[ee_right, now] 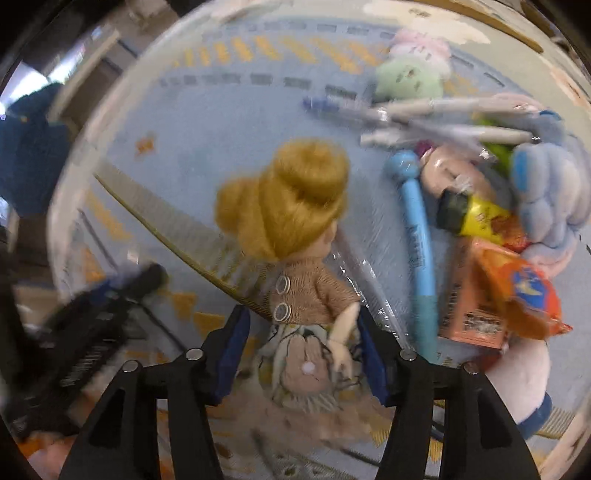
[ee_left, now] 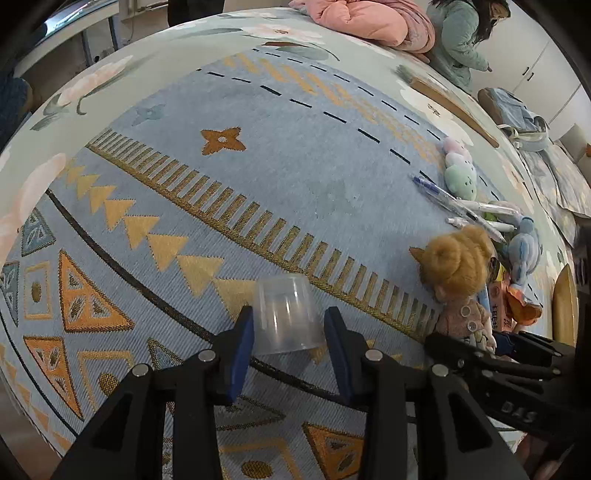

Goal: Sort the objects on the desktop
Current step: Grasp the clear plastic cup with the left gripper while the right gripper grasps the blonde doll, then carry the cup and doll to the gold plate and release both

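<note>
A clear plastic cup (ee_left: 286, 314) sits mouth toward the camera between the blue pads of my left gripper (ee_left: 290, 328), which is shut on its sides just above the patterned rug (ee_left: 258, 155). A doll (ee_right: 295, 229) with ginger hair buns and a tan knit top lies on the rug; its body lies between the fingers of my right gripper (ee_right: 301, 343), which stands open with a gap at the left pad. In the left wrist view the doll (ee_left: 458, 266) lies right of the cup, with the right gripper (ee_left: 517, 354) over its lower body.
Right of the doll lies a pile: several pens (ee_right: 424, 114), a blue pen (ee_right: 417, 229), snack packets (ee_right: 517, 284), a blue plush (ee_right: 550, 195), and a green and pink plush (ee_right: 410, 70). A pink jacket (ee_left: 369, 22) and a person in green (ee_left: 458, 40) are at the rug's far side.
</note>
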Tool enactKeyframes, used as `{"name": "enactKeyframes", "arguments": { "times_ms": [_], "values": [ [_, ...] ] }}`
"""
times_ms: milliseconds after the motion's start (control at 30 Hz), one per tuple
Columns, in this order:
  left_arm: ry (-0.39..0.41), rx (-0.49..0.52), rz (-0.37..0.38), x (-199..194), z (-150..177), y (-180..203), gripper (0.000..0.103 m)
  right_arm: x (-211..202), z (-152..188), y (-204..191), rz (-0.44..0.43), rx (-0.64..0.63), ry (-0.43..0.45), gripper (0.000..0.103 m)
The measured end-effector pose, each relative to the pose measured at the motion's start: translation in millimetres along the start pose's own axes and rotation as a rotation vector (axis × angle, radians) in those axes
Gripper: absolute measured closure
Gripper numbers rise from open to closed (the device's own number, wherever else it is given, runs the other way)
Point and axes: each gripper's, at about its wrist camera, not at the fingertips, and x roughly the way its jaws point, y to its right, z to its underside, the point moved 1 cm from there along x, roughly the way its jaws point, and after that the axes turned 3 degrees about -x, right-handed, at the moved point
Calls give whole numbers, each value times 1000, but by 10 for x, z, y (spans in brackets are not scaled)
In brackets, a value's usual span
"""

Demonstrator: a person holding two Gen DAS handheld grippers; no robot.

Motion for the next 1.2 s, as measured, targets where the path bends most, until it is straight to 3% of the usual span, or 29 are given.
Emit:
{"name": "enactKeyframes", "arguments": {
  "times_ms": [67,267,467,533,733,1200],
  "values": [
    [0,1,6,-14,-7,7,71,-68,13,-42,38,-11,38,68],
    [5,52,42,-189,-26,217,71,-385,155,50,-96,44,78,69],
    [21,156,103,-461,33,752,71,-813,373,327,-135,123,107,69],
    [28,188,133,-592,65,886,71,-1025,486,671,-123,163,127,69],
    [37,266,209,-723,63,1509,71,-1381,798,1230,-93,290,183,69],
    [2,430,362,-902,588,3232,71,-1919,1500,2437,-42,531,270,69]
  ]
}}
